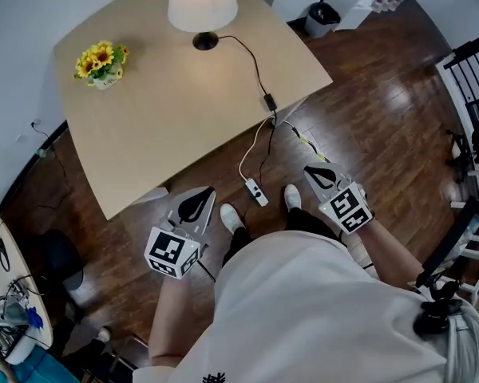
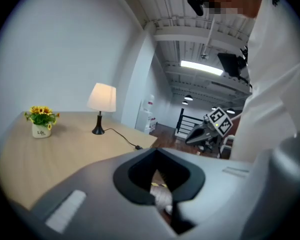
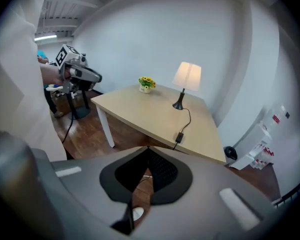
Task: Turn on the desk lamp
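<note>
The desk lamp (image 1: 202, 2) with a white shade and black base stands at the far edge of the wooden table (image 1: 168, 134); a warm glow shows at the shade's top. Its black cord (image 1: 251, 62) runs to an inline switch (image 1: 269, 101) at the table's near edge, then down to a power strip (image 1: 256, 191) on the floor. My left gripper (image 1: 204, 191) and right gripper (image 1: 313, 170) are both shut and hold nothing, low by the person's body and well short of the table. The lamp (image 2: 101, 98) also shows in the left gripper view, and the lamp (image 3: 187, 76) in the right gripper view.
A pot of yellow flowers (image 1: 101, 62) sits on the table's left part. A black bin (image 1: 323, 14) and white shelves stand beyond the table. A black railing (image 1: 475, 70) is at the right, a cluttered desk (image 1: 4, 309) and chair at the lower left.
</note>
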A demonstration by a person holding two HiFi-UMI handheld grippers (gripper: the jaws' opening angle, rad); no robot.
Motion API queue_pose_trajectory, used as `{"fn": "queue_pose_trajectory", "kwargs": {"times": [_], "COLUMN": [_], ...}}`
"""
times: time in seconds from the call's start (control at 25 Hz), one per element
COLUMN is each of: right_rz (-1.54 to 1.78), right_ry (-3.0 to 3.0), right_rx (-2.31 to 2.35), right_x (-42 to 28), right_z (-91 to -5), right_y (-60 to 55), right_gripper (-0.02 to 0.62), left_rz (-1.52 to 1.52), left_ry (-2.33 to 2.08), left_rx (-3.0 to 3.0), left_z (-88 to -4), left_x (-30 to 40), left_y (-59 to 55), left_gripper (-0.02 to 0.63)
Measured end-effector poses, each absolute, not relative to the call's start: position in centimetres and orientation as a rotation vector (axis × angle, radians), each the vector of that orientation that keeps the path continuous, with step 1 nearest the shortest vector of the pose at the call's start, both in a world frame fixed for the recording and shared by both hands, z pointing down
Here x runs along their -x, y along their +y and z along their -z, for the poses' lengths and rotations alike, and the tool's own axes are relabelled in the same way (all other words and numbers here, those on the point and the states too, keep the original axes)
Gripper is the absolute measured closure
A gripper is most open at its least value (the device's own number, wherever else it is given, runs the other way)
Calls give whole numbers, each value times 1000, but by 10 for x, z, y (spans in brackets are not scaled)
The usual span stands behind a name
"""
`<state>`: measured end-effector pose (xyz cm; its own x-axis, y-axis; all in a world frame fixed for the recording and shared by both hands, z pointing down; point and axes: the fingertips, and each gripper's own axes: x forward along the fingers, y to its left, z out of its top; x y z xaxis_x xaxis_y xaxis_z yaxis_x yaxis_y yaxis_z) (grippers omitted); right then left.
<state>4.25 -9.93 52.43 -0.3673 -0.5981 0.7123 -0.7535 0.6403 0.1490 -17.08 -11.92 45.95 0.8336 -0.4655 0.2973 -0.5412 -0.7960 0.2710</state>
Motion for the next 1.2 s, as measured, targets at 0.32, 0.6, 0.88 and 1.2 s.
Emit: {"fn": "queue_pose_trajectory", "kwargs": {"times": [0.32, 0.6, 0.88, 1.2], "right_rz": [-163, -177, -249, -240], "right_ry": [-2267, -2427, -2525, -2583], "right_rx": [-1014, -938, -789, -894], "right_x": [-50, -106, -146, -159], "right_z": [-484, -482, -495, -470], "right_y": [-48, 23, 96, 130], "right_gripper": [595, 595, 595, 595], "left_rz": [-321, -344, -427, -470], "left_ry": [-777, -911, -1053, -1066], "left_rx": [-2735, -2699, -2573, -2600], "left_z": [-441, -432, -427, -413], "left_x": [123, 48, 3, 0], "left_y": [-64, 19, 119, 166], "left_gripper": [591, 591, 591, 591]}}
